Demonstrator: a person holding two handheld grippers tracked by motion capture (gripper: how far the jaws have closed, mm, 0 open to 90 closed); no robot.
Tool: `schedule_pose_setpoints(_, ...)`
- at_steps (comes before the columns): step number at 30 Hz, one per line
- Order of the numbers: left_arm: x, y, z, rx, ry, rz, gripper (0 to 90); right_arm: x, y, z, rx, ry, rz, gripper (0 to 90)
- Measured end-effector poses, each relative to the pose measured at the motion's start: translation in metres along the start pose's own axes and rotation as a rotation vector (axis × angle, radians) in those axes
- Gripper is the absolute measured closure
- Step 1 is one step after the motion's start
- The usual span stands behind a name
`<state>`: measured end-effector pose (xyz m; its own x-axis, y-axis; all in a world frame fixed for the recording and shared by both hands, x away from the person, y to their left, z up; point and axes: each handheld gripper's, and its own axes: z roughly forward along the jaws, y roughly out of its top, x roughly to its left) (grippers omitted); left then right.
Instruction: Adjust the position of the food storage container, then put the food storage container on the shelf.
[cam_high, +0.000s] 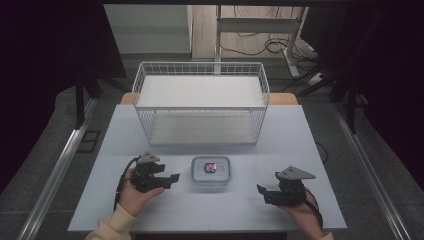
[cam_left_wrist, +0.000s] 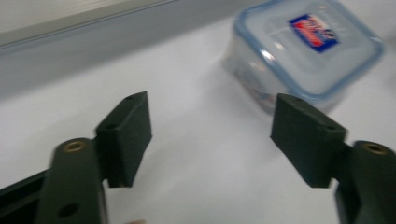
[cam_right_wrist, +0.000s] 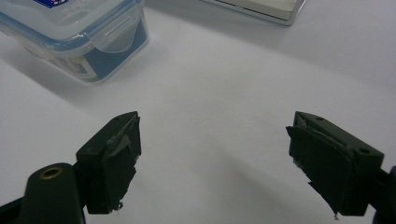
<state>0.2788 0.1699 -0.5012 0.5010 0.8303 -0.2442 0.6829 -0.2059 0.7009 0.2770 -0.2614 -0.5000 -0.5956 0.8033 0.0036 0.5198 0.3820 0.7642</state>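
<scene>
left hand-held gripper (cam_high: 171, 178) just beside lidded container (cam_high: 211, 170), apart

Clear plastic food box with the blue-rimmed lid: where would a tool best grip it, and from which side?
Grip the clear plastic food box with the blue-rimmed lid across its two opposite side walls, just below the lid rim, probably coming from above. It sits flat and closed on the white table, with free space all round; the rounded corners look slippery.

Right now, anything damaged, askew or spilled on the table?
One thing: the pads on the right gripper look torn, with ragged, peeling edges on both jaws. The left gripper has clean pads. The box sits flat with its lid on, between the two open grippers, and the basket stands square behind it. Nothing spilled.
</scene>
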Motion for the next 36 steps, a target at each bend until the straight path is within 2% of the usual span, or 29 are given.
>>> schedule_pose_setpoints(4,0.004,0.0,0.0,-0.003,-0.014,-0.037,25.6,0.0,0.0,0.0,0.001,0.005,-0.004,16.8)
schedule_pose_setpoints(9,0.008,0.0,0.0,-0.006,-0.007,-0.063,21.9,0.0,0.001,0.0,-0.006,0.008,-0.002,16.8)
schedule_pose_setpoints(13,0.01,0.0,0.0,-0.005,-0.027,-0.084,21.2,0.001,0.001,0.0,-0.009,0.013,-0.01,16.8)
schedule_pose_setpoints(22,0.01,0.0,-0.001,-0.002,-0.022,-0.069,18.7,0.001,0.003,-0.001,-0.021,0.03,-0.024,16.5)
schedule_pose_setpoints(31,0.011,0.002,0.003,0.004,-0.065,-0.056,18.0,0.008,0.011,-0.003,-0.059,0.065,-0.028,18.1)
schedule_pose_setpoints(36,0.013,0.005,0.004,0.004,-0.074,-0.068,17.8,0.013,0.019,0.001,-0.064,0.106,-0.003,18.5)
